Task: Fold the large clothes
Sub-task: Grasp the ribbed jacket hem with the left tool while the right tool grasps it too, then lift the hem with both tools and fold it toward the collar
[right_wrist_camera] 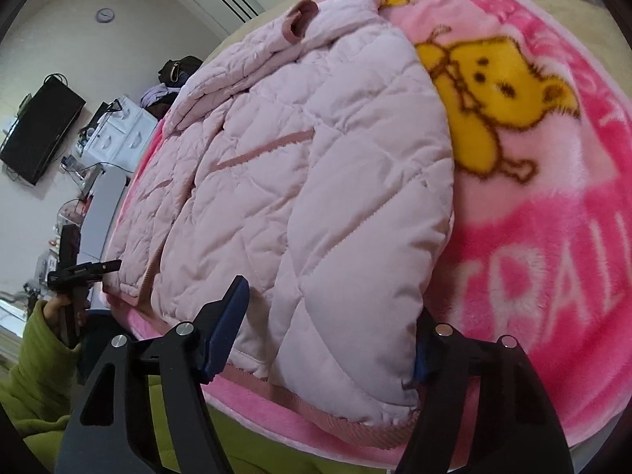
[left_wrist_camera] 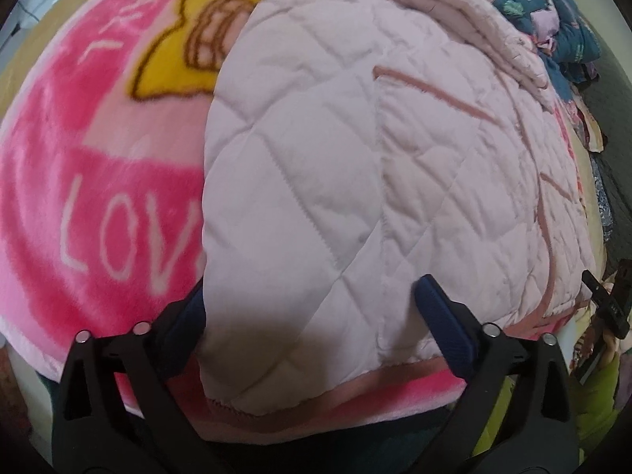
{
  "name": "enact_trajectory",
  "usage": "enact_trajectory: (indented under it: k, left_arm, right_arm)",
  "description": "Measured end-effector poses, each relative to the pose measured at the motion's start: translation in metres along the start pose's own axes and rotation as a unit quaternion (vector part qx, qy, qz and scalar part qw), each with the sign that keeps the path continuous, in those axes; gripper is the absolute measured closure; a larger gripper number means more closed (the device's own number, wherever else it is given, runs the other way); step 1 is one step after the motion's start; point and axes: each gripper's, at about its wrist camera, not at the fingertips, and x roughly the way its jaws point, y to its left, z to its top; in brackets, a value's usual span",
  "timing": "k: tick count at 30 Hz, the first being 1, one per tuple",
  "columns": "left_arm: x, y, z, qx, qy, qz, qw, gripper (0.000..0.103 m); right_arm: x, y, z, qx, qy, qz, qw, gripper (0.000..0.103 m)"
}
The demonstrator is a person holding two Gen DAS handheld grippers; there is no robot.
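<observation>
A pale pink quilted jacket (left_wrist_camera: 355, 150) lies flat on a pink fleece blanket (left_wrist_camera: 79, 158), its hem toward me. My left gripper (left_wrist_camera: 312, 308) is open, its blue-padded fingers (left_wrist_camera: 446, 328) straddling the jacket's near left hem corner. In the right wrist view the jacket (right_wrist_camera: 308, 181) shows with a folded sleeve and darker pink cuff (right_wrist_camera: 302, 19) near the collar. My right gripper (right_wrist_camera: 328, 328) is open, its fingers (right_wrist_camera: 229, 328) straddling the near right hem corner. The left gripper also shows in the right wrist view (right_wrist_camera: 79, 272), and the right gripper in the left wrist view (left_wrist_camera: 604, 300).
The blanket (right_wrist_camera: 553, 217) with a yellow bear print covers the bed. A heap of dark patterned clothes (left_wrist_camera: 553, 12) lies at the far right. A TV (right_wrist_camera: 39, 130), white drawers (right_wrist_camera: 118, 134) and a grey table (right_wrist_camera: 102, 209) stand beyond the bed's left side.
</observation>
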Motion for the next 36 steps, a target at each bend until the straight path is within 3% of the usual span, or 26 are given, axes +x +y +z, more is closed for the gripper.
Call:
enact_trajectory:
  k: [4, 7, 11, 13, 15, 17, 18, 20, 27, 36]
  left_arm:
    - [0.003, 0.002, 0.001, -0.005, 0.005, 0.001, 1.0, 0.009]
    - [0.006, 0.0, 0.003, -0.005, 0.003, 0.0, 1.0, 0.009]
    - [0.007, -0.003, 0.006, -0.008, -0.007, -0.005, 0.9999, 0.017]
    - [0.007, -0.007, 0.007, -0.001, -0.01, 0.0, 1.0, 0.022]
    - [0.002, -0.013, 0.007, 0.011, -0.022, 0.0, 0.9997, 0.035]
    - [-0.003, -0.014, 0.005, 0.017, -0.033, -0.006, 0.9993, 0.056]
    - [-0.004, -0.015, 0.004, 0.02, -0.035, -0.012, 0.9991, 0.06]
    - [-0.01, -0.019, 0.004, 0.032, -0.049, -0.021, 0.9981, 0.084]
    - [-0.041, -0.023, 0.001, 0.045, -0.11, -0.043, 0.992, 0.089]
    - [-0.075, -0.028, 0.01, 0.042, -0.181, -0.083, 0.9791, 0.09]
  right_arm:
    - [0.01, -0.007, -0.001, 0.018, 0.008, 0.02, 1.0, 0.03]
    - [0.008, -0.002, -0.001, 0.007, 0.008, 0.013, 1.0, 0.033]
    - [-0.006, 0.009, 0.002, -0.013, -0.016, 0.027, 0.999, 0.074]
    - [-0.017, 0.015, 0.006, -0.024, -0.035, 0.036, 0.998, 0.078]
    - [-0.025, 0.019, 0.009, -0.03, -0.046, 0.042, 0.998, 0.08]
    - [-0.036, 0.024, 0.015, -0.038, -0.064, 0.055, 0.996, 0.081]
    - [-0.041, 0.026, 0.018, -0.042, -0.071, 0.059, 0.995, 0.081]
    - [-0.049, 0.031, 0.027, -0.049, -0.086, 0.066, 0.993, 0.082]
    - [-0.063, 0.052, 0.049, -0.073, -0.122, 0.075, 0.987, 0.082]
    - [-0.065, 0.057, 0.065, -0.047, -0.15, 0.096, 0.983, 0.082]
